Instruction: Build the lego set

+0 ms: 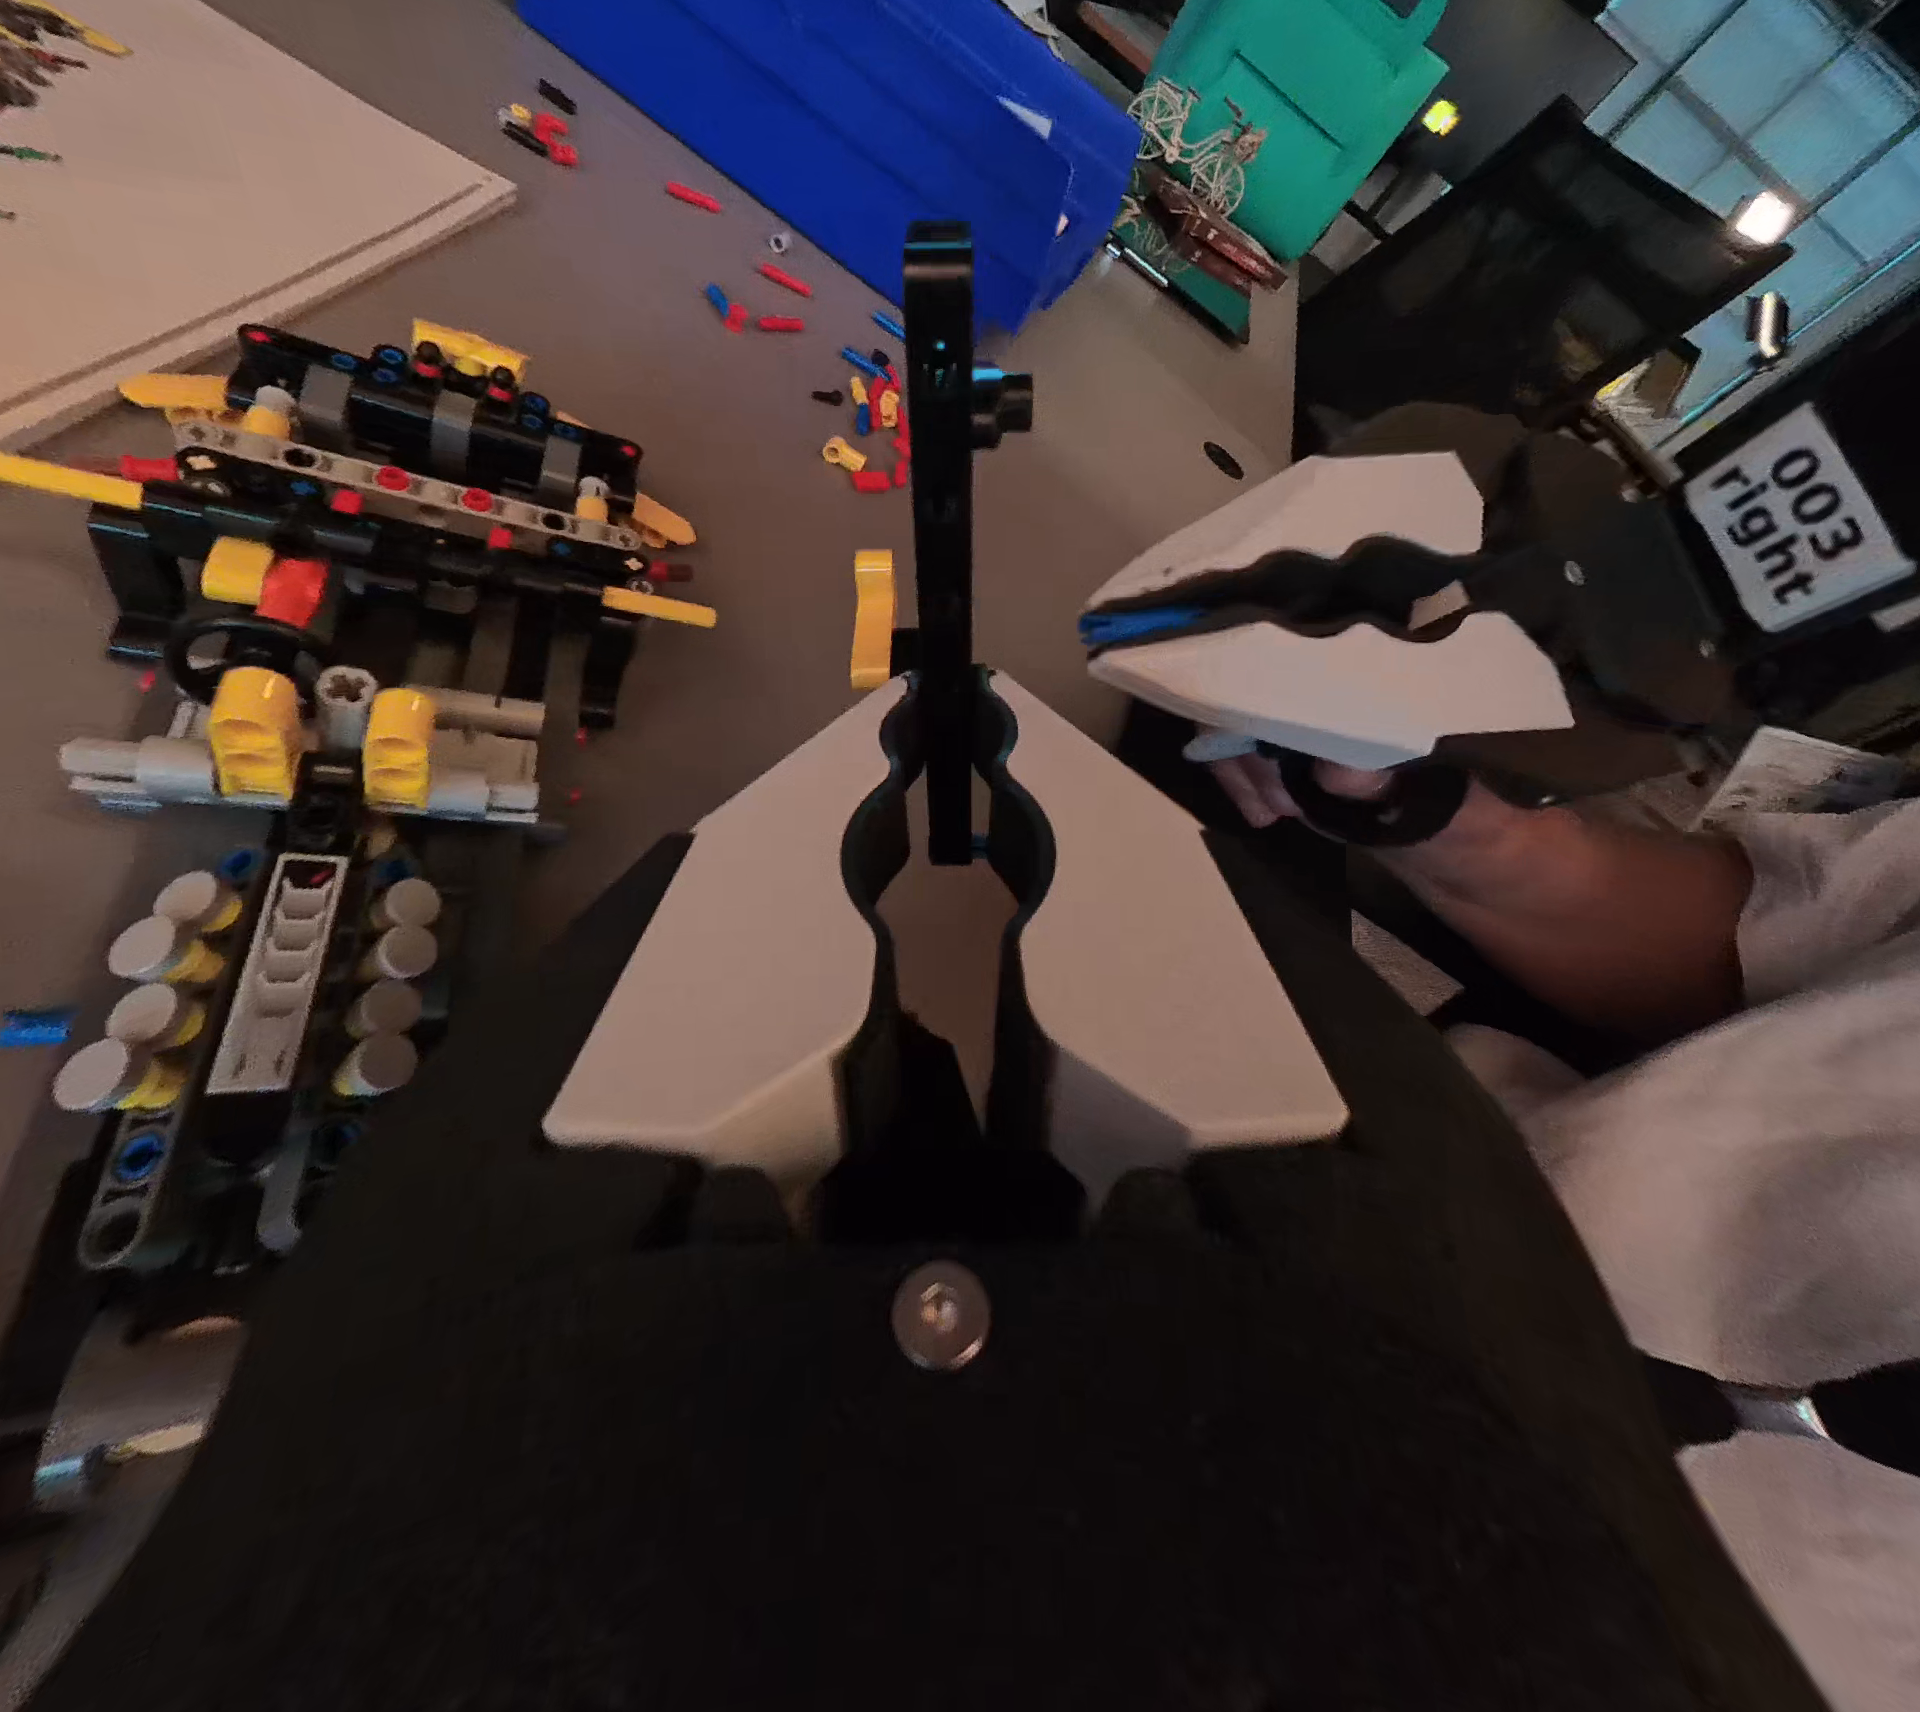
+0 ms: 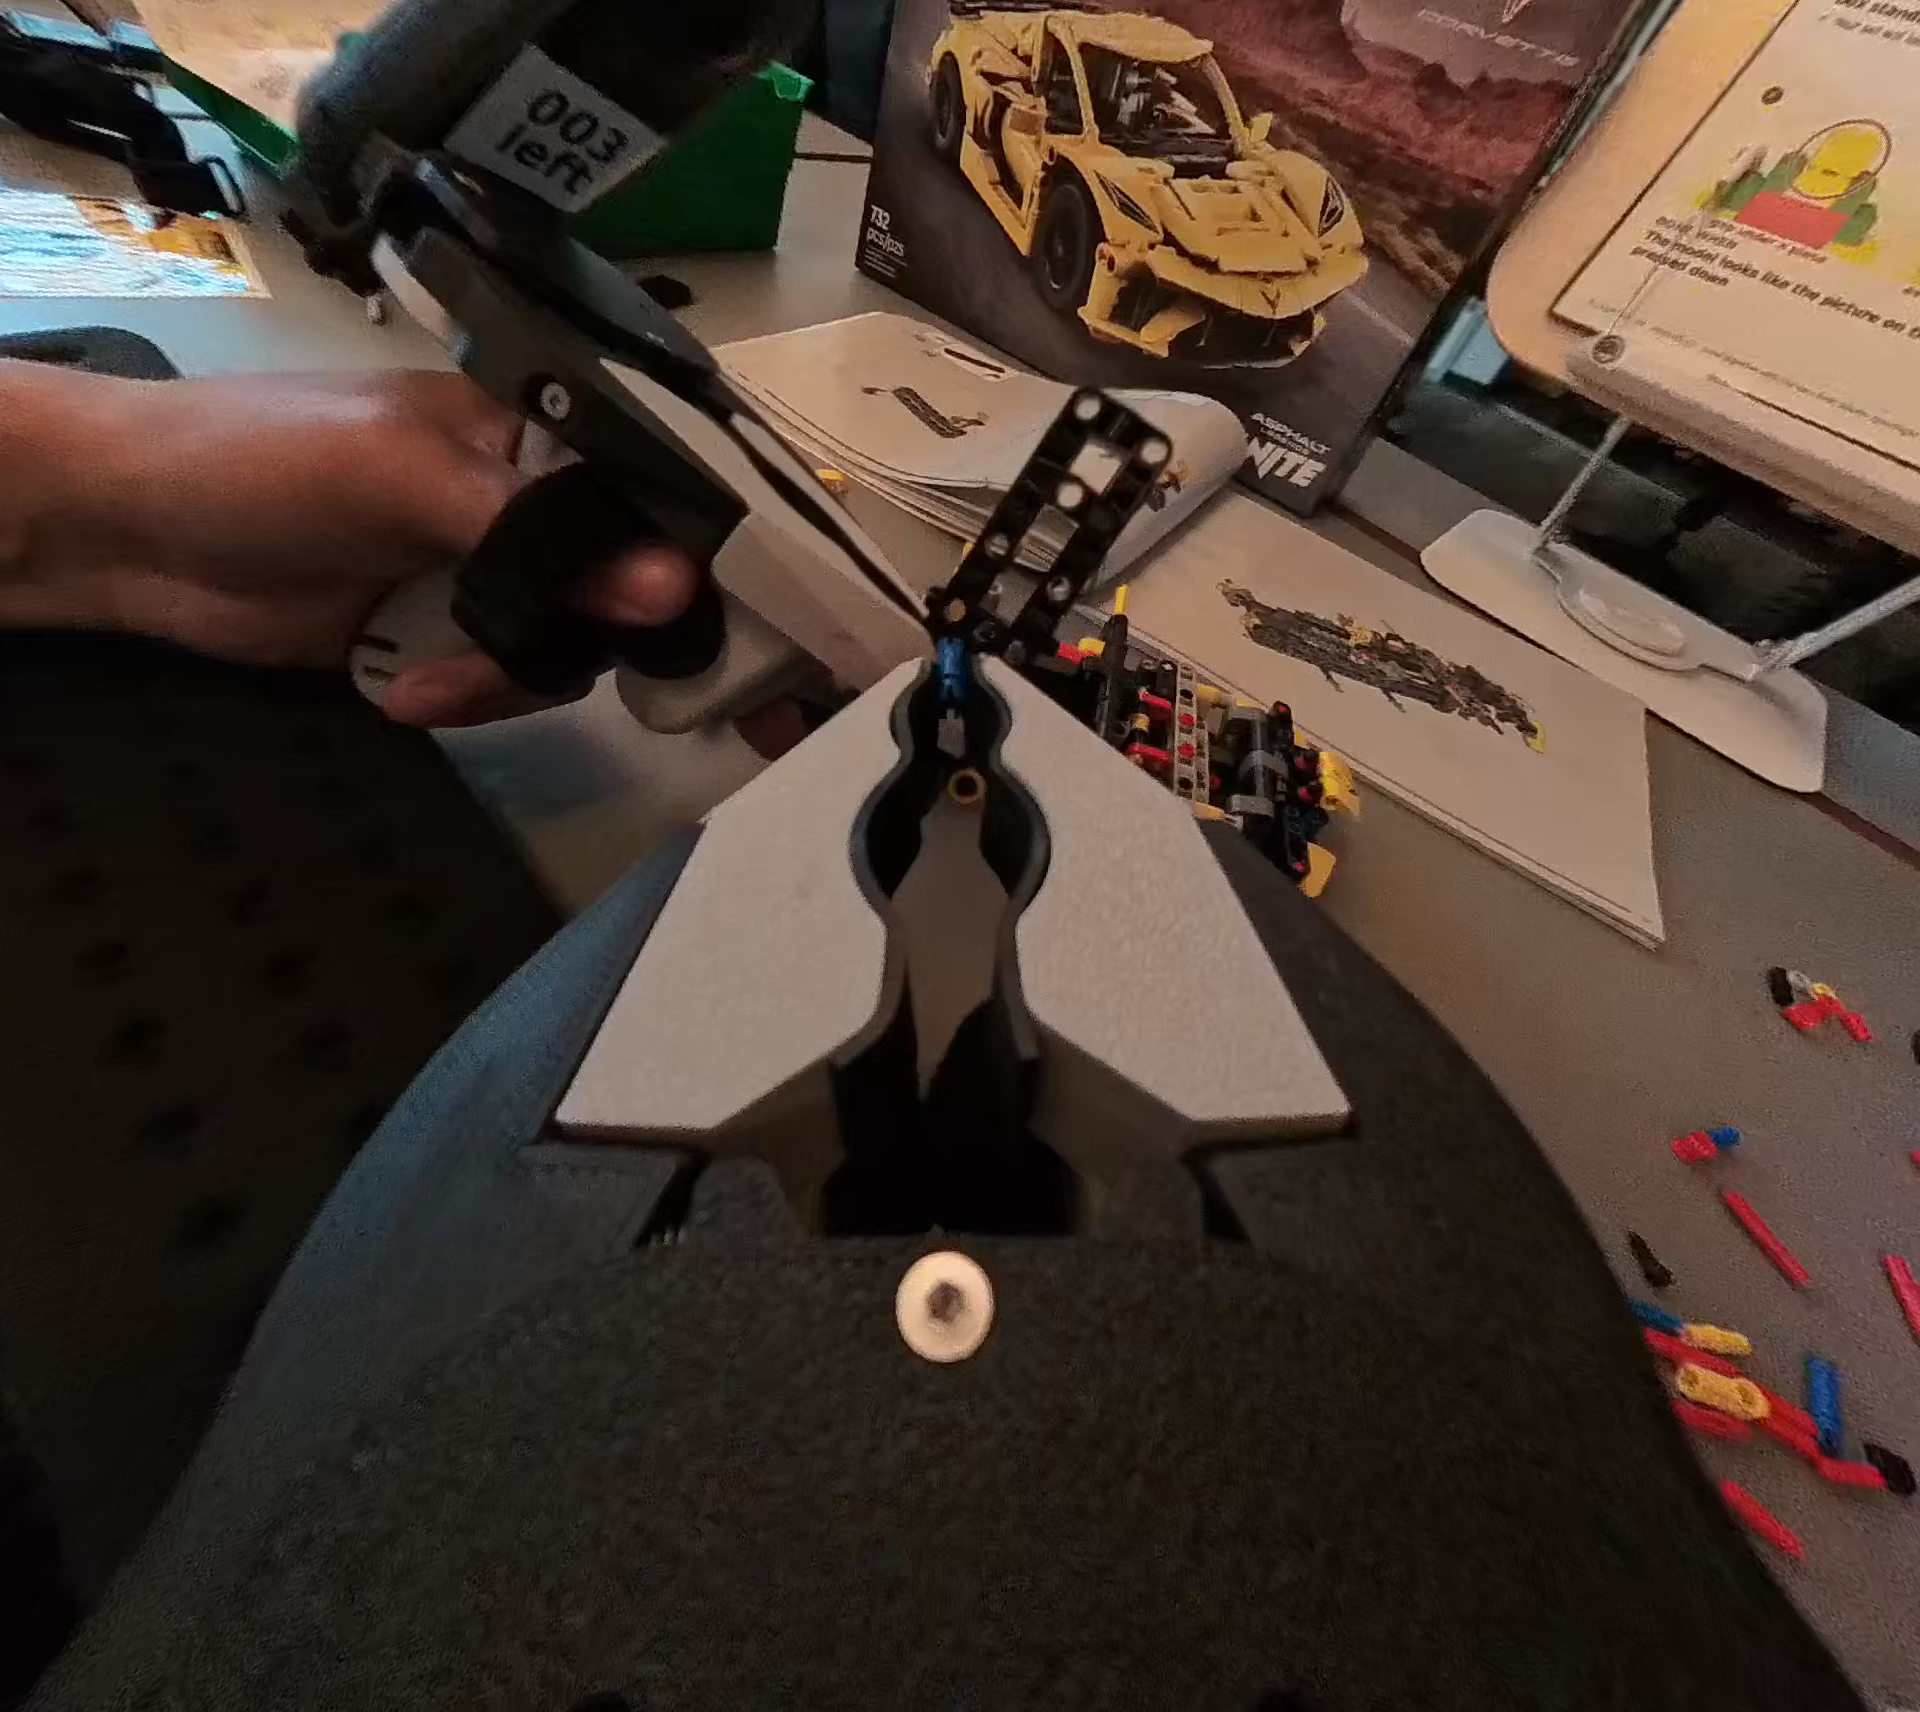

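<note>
Black perforated frame [image 1: 940, 457] upright, pinched edge-on in my left fingers, small blue pin [image 2: 952, 675] nipped in my right fingertips, tip just beside the frame's lower end, part-built black-and-yellow chassis [image 1: 343, 623] flat on the table, far left.

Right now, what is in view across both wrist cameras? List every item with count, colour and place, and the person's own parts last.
black frame piece: one, black, held upright in the left claw
blue pin: one, blue, in the right claw's tips, by the frame's lower end
partly built model: one, black, yellow and grey, on the table
loose pieces: many, red, blue, yellow, scattered on the table
blue bin: one, behind the pieces
set box: one, yellow car pictured, standing at the back
instruction booklet: one, white, before the box
left claw: shut on frame
right claw: shut on pin
hands: two, one on each handle
</note>
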